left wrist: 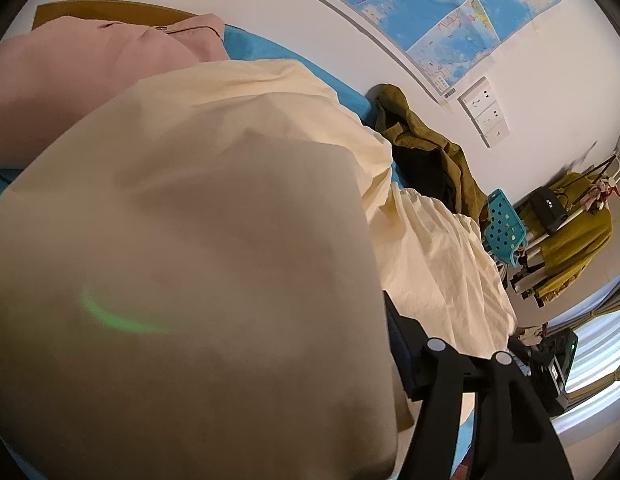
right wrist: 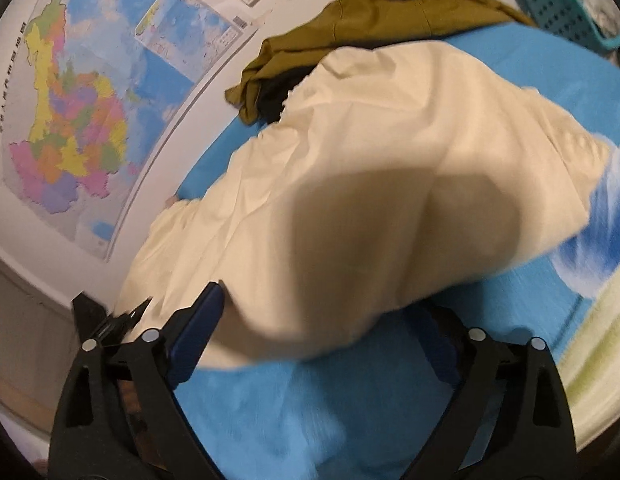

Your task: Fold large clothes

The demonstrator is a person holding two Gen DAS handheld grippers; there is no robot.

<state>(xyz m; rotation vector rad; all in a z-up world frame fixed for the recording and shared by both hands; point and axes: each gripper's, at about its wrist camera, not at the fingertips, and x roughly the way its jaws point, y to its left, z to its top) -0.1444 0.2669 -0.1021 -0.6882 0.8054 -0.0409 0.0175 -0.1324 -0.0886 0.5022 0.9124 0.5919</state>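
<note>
A large cream garment (left wrist: pixel 213 184) lies on the blue bed cover (left wrist: pixel 269 50) and fills most of the left wrist view; it drapes over my left gripper, hiding the left finger, with only the right finger (left wrist: pixel 398 344) showing. In the right wrist view the cream garment (right wrist: pixel 350 184) hangs in a lifted fold over my right gripper (right wrist: pixel 330 320). Its jaws stand wide apart, with the left finger (right wrist: pixel 197 328) against the cloth and the right finger (right wrist: pixel 442 344) under it.
A pink garment (left wrist: pixel 69 76) lies at the bed's far end. An olive garment (left wrist: pixel 430 148) (right wrist: pixel 390 12) lies by the wall. A teal perforated stool (left wrist: pixel 506 228), a rack with an olive cloth (left wrist: pixel 570 236), a wall map (right wrist: pixel 69 100) and sockets (left wrist: pixel 486 112) are nearby.
</note>
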